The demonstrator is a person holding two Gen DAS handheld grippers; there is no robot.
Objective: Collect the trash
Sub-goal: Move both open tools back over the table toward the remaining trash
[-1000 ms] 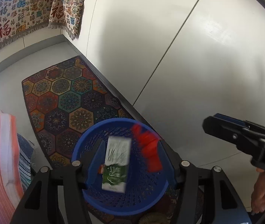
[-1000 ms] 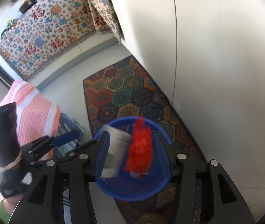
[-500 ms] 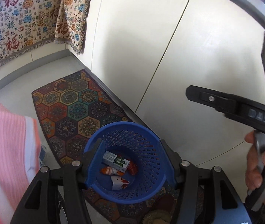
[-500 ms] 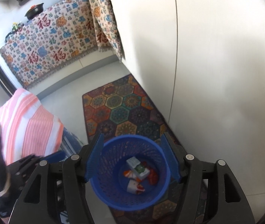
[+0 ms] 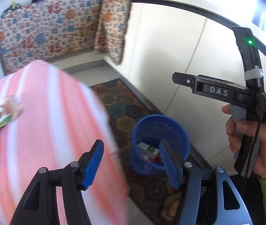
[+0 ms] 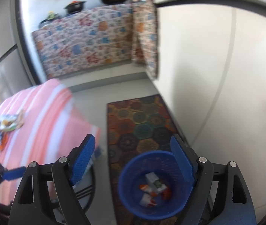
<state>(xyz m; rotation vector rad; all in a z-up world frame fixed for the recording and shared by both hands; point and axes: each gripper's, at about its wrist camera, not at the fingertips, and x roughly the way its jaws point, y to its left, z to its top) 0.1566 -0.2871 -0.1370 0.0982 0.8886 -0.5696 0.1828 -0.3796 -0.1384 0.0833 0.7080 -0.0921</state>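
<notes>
Both claws are spread wide and carry nothing: the left claw (image 5: 131, 161) hangs over the near edge of the bench (image 5: 44, 123) with its pink-and-white striped cloth, and the right claw (image 6: 138, 161) hangs beside it, above the blue basket (image 6: 125, 191) that stands on the patterned rug (image 6: 138, 118) on the floor, close to the white cabinet front. The basket already holds a small white-and-green carton (image 6: 154, 182) and a few orange-and-white wrappers, so part of the job looks done. What is left is the heap of wrappers (image 6: 3, 125) towards the far left edge of the bench — blurred in both views, so how many pieces it holds cannot be told. The step in hand, as I judge it, is to fetch from that heap. To do it well, bring one claw over the heap with its fingers straddling a single wrapper, lower until the pads nearly meet the cloth, and close on the wrapper alone; thin foil lies flat, and a careless pinch could gather the cloth with it and drag the rest. Carry it over the basket's rim before letting go — light wrappers drift as they fall.
</notes>
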